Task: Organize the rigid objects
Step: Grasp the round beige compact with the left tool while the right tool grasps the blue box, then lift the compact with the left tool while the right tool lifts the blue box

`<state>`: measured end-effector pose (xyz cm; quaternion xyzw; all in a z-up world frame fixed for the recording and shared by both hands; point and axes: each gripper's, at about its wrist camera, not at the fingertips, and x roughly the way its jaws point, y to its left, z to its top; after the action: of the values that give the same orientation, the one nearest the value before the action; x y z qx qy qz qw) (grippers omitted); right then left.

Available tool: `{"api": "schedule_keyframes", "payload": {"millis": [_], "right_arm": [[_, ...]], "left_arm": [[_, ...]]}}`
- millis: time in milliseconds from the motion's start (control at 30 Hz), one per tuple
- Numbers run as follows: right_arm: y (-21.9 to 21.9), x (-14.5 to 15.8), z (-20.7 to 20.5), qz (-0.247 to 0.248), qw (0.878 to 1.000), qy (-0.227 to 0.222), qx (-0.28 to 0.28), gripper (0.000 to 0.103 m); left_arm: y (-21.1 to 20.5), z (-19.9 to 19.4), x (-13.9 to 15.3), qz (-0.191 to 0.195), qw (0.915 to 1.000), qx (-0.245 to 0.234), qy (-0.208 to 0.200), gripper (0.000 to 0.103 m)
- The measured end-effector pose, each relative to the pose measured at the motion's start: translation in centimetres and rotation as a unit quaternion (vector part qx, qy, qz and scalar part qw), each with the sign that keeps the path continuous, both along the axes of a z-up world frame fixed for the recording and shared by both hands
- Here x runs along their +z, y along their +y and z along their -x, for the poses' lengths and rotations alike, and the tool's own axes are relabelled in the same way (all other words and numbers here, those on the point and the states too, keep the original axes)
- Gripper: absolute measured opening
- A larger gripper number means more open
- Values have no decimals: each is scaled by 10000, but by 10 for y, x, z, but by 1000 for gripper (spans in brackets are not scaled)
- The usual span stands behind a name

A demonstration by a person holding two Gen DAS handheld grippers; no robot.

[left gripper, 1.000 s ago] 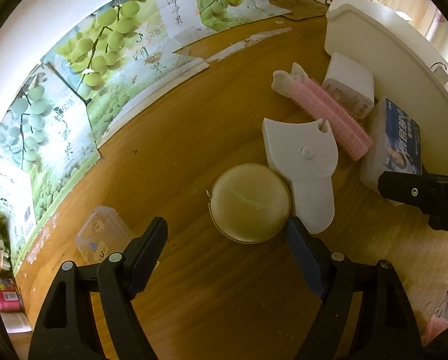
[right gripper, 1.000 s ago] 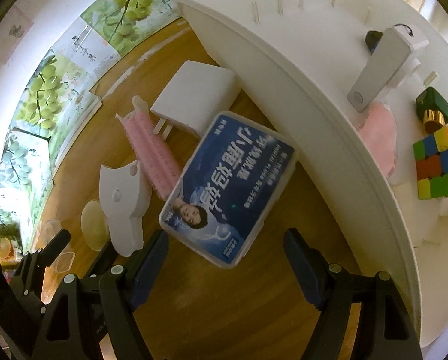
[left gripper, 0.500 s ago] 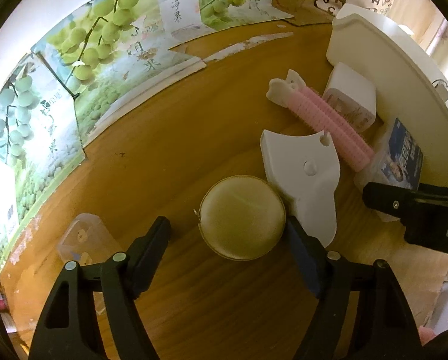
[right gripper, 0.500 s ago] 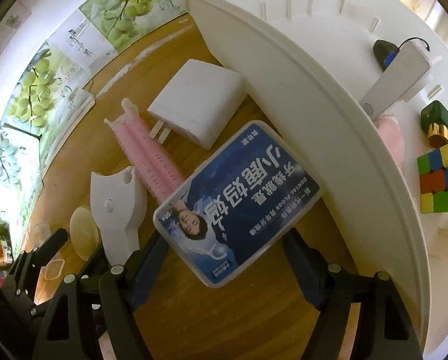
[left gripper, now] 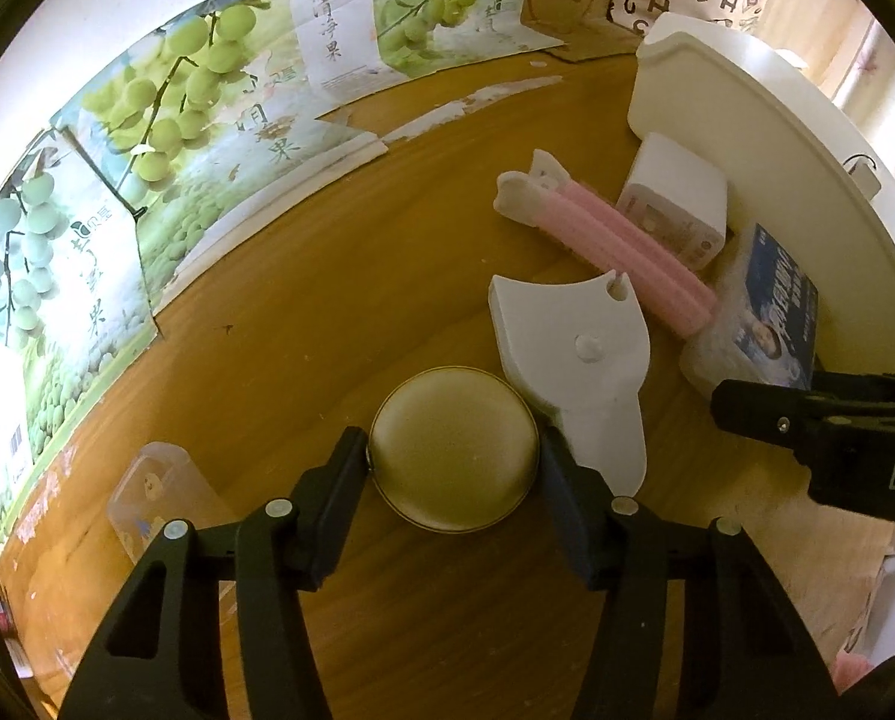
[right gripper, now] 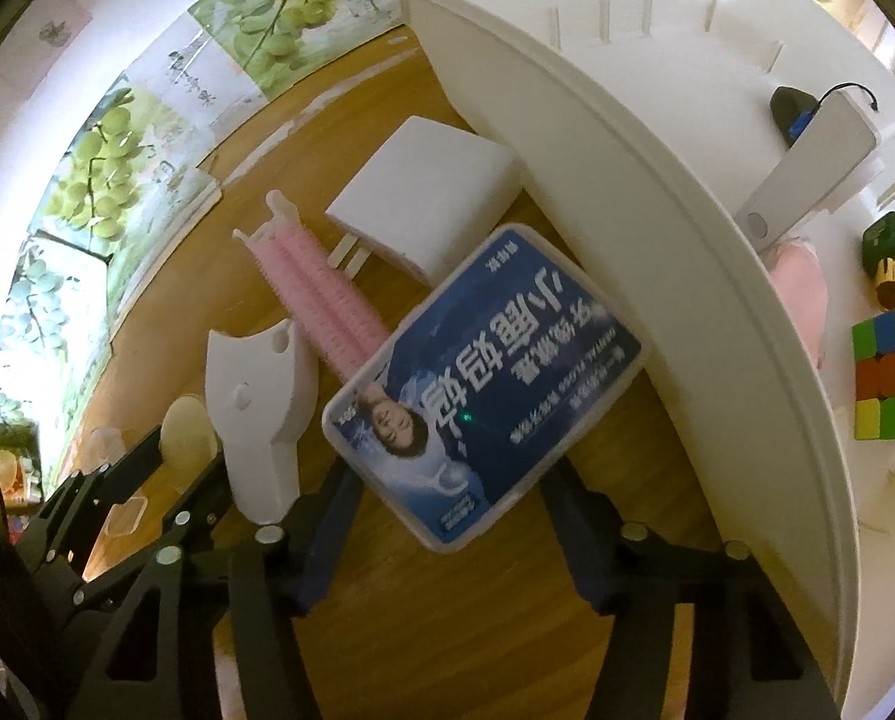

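Both jaws now closed — gold disc [left gripper: 452, 449], blue box [right gripper: 483, 384].

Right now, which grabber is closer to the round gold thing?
Left. The left gripper has its fingers on both sides of the round gold case. The right gripper is farther away, around the blue-labelled box.

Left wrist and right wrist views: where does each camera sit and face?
Left wrist: on the left gripper, looking down at a gold round compact; right gripper's finger at right.
Right wrist: on the right gripper, facing a blue-labelled floss box beside the white tray.
Shared: pink hair roller, white plastic piece.
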<state>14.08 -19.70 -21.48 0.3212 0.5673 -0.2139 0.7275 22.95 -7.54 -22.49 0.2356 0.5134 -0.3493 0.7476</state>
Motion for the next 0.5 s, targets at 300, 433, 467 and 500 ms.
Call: {"api": "schedule_keyframes", "payload": {"millis": [300,433,467,500], "right_arm": [[0,4,20,-264,9995,-141,121,33],[1,2,26,-434,9988,-170,175,20],[2,1,27,-477,9985,-178,194,15],[3,1,27,-513,9983,-178,218,8]], "left_arm": [[13,11,3,-104,9998,183,57,60],[26,19,5,-175,9992,335,96,60],[30,21,5,-176,9991,378,101,60],[34,24,7,-160,9989,426,109,60]]}}
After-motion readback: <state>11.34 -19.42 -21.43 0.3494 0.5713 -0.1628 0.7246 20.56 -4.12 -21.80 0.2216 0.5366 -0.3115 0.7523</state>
